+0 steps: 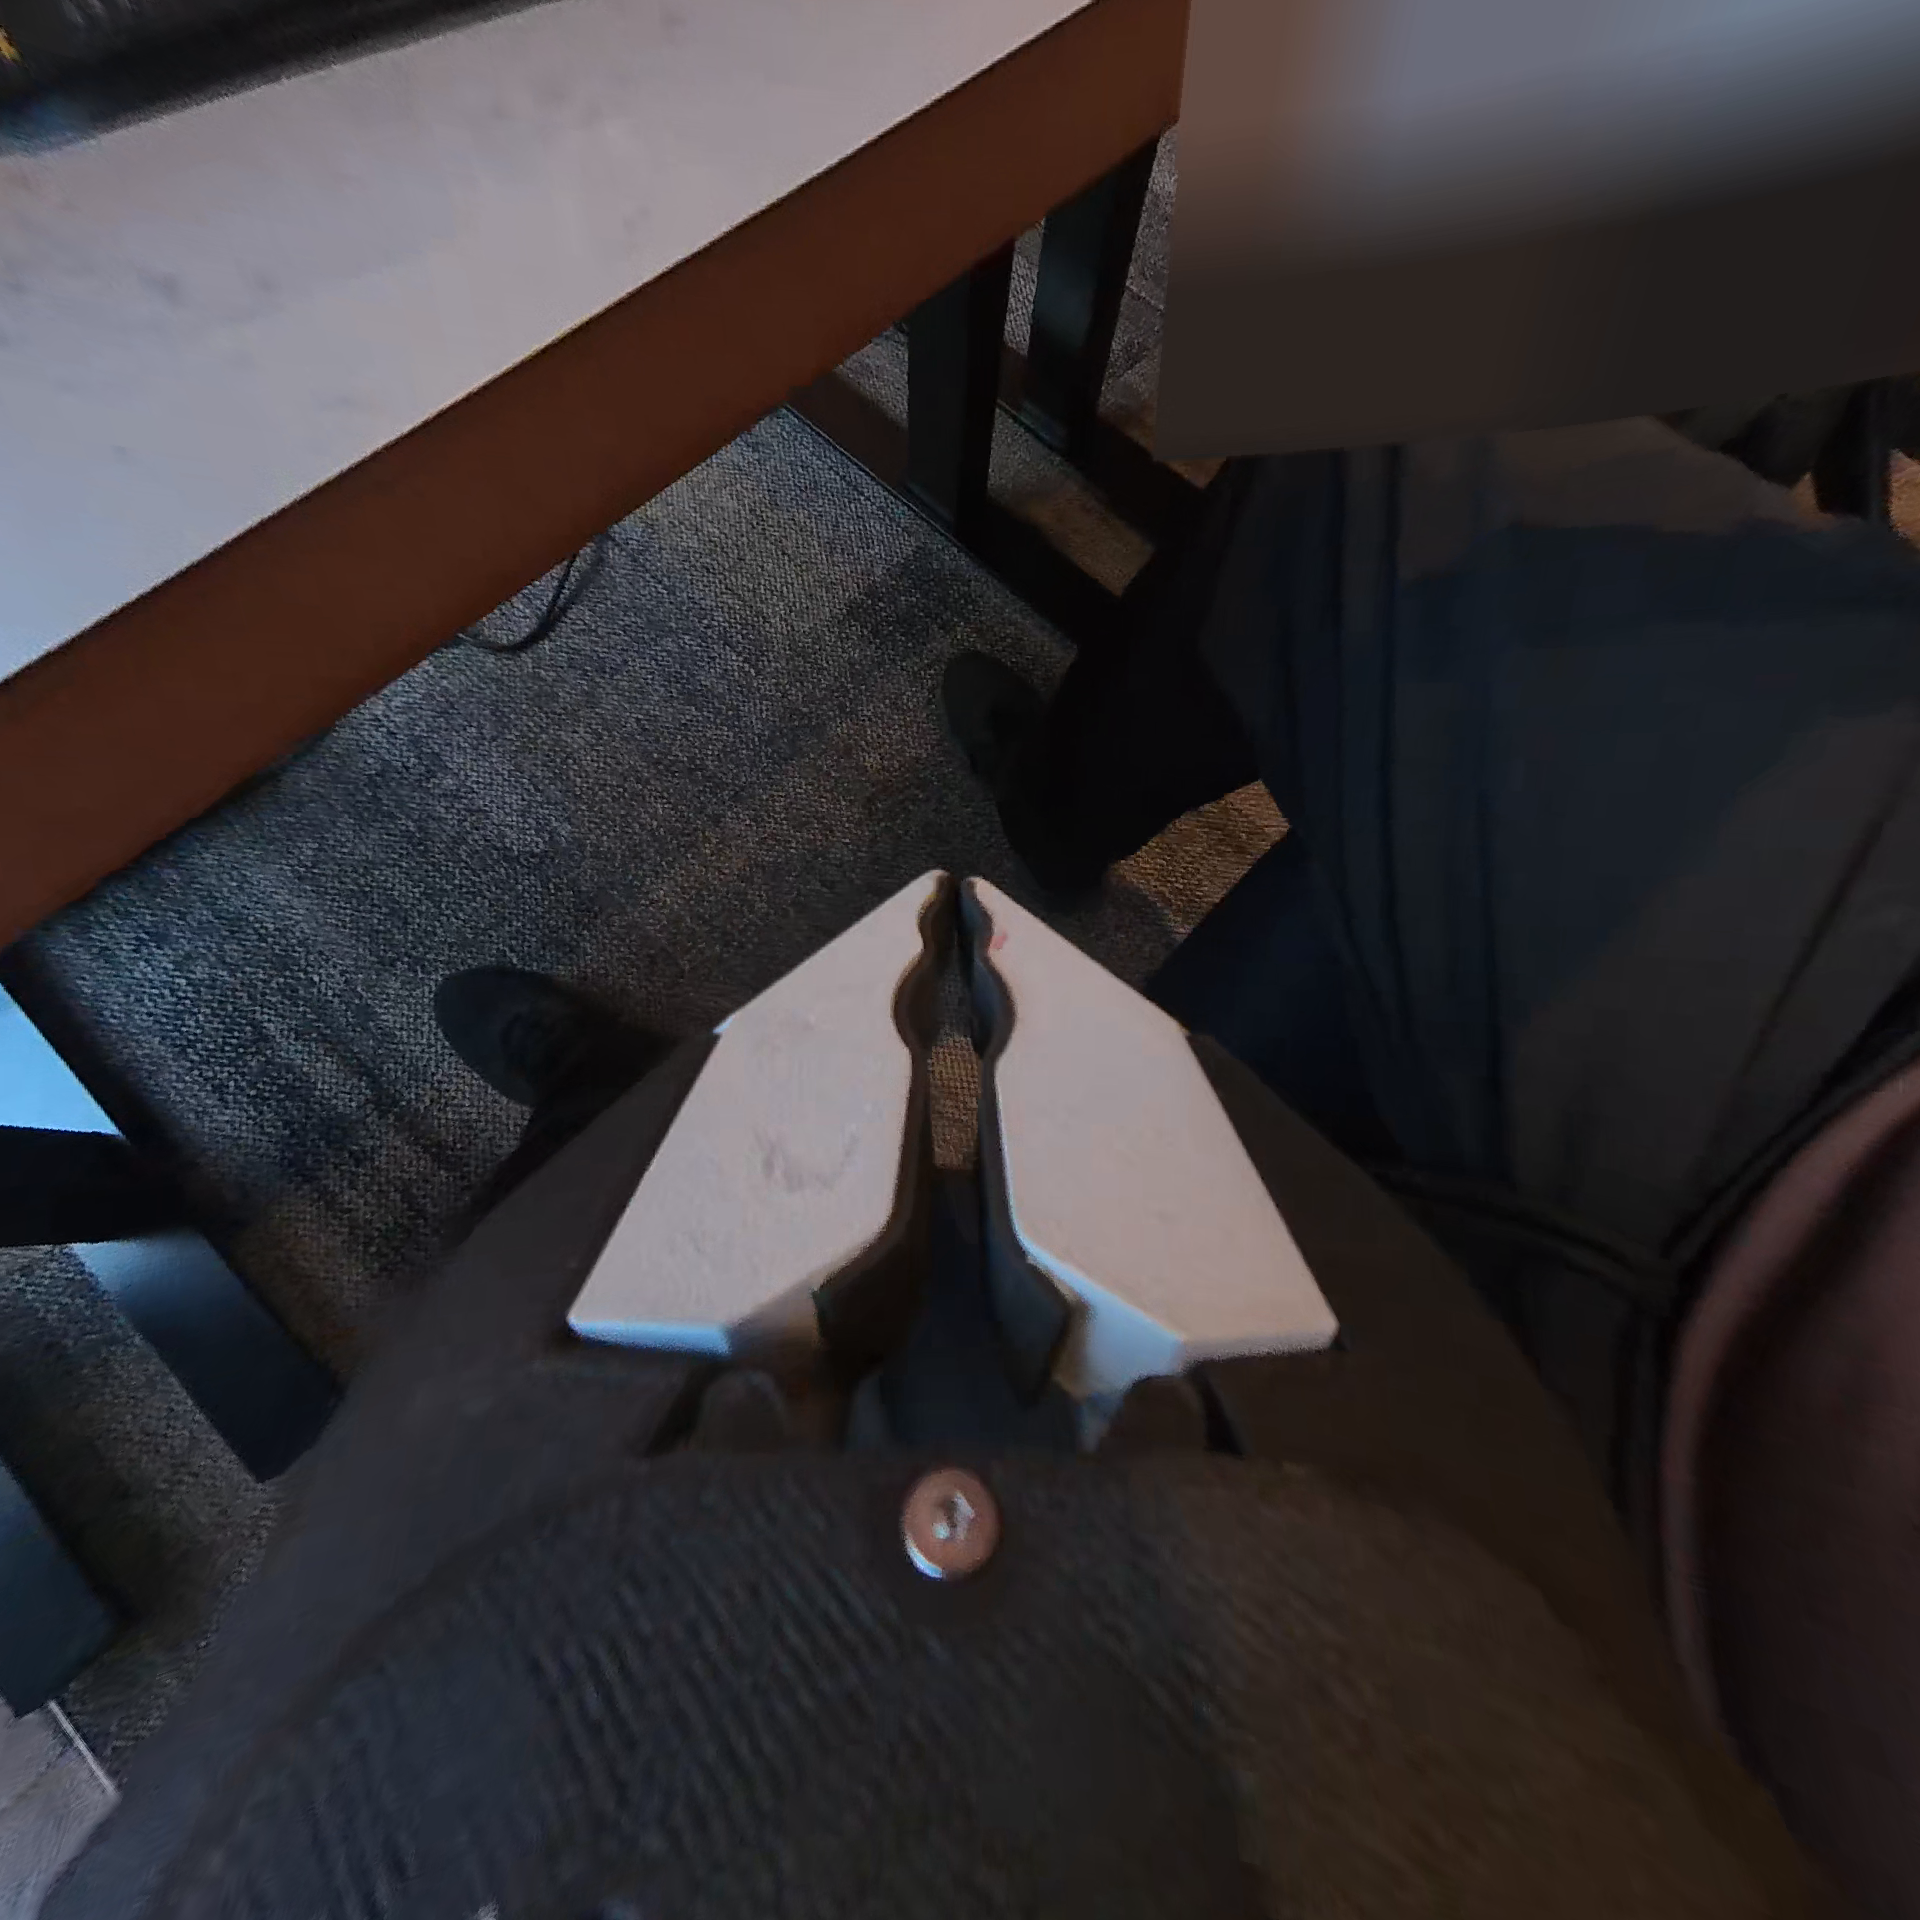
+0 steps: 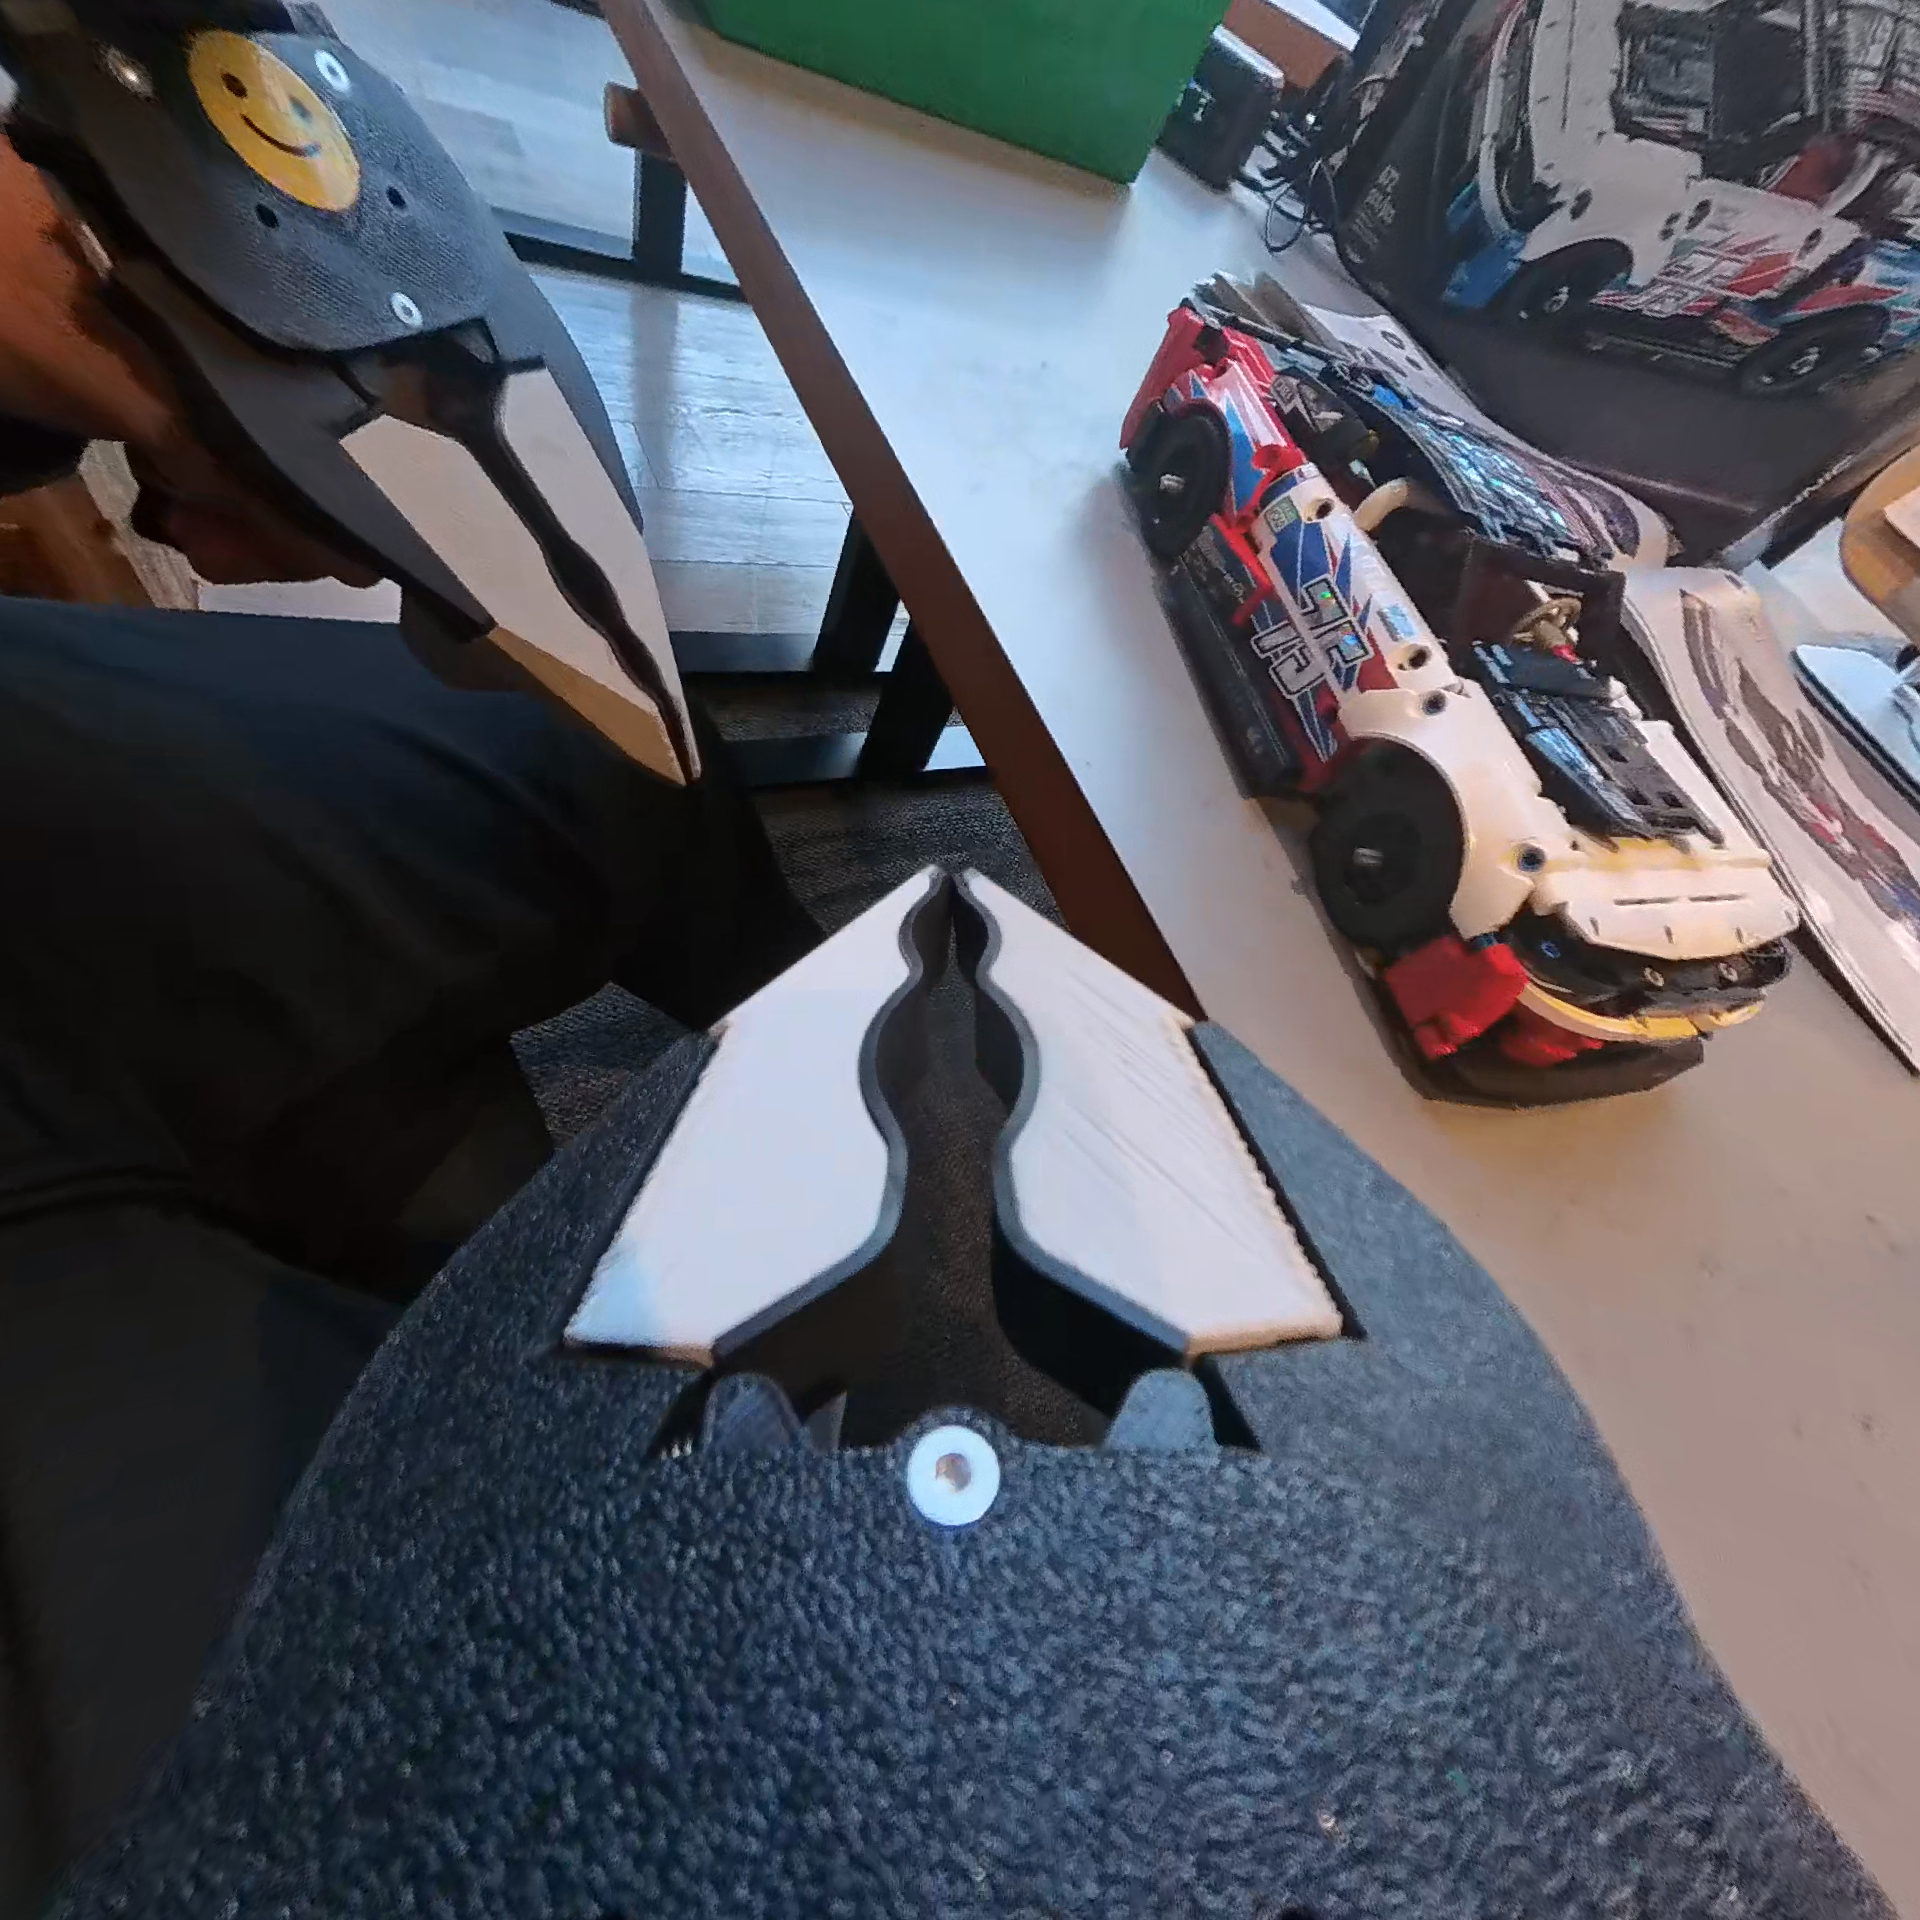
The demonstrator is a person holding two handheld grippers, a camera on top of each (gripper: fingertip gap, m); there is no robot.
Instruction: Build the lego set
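Both grippers are idling off the desk, tips together and holding nothing: the left hand-held gripper is pointing at the carpet, the right hand-held gripper beside the desk edge. The car is lying at right of frame; next, reaching it probably calls for opening.

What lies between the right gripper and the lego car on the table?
Only bare table top and its brown edge lie between the right gripper and the lego car, per the right wrist view.
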